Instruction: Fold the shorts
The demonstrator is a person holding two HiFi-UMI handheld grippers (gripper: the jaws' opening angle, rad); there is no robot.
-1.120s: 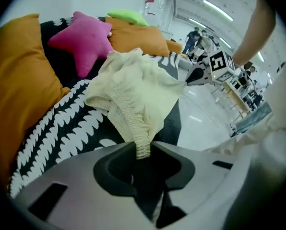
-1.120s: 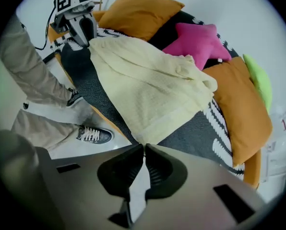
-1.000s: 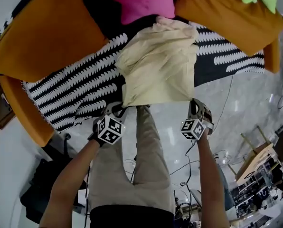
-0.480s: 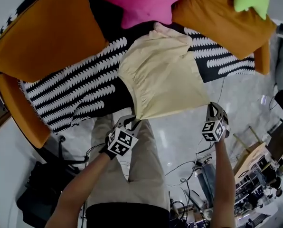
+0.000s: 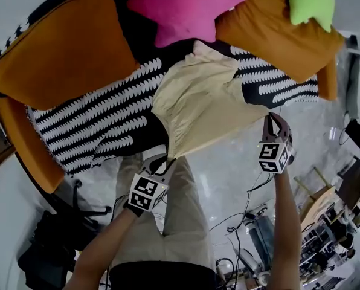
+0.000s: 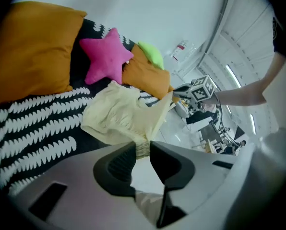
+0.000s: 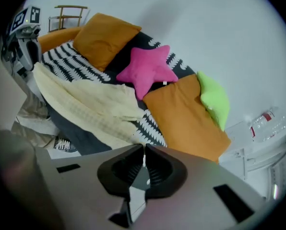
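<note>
I'm looking down on a sofa with a black cover patterned in white, and a pale glossy floor in front of it. The shorts are pale yellow with a fine crinkled weave. They hang stretched between my two grippers, with the near edge lifted off the seat and out over the floor, while the far end lies on the sofa cover. The left gripper is clenched on a bunched, gathered bit of the hem – the fabric sits thick between its jaws. The right gripper is pinched almost fully together on a thin corner of the same edge, well apart from the left. The cloth sags and creases between them. A pink star cushion sits just beyond the far end of the shorts, with a big orange cushion on its left and another orange cushion crowding in on the right – a green cushion lies on top of that one. Below the grippers are my legs in beige trousers, and cables trail across the floor
</note>
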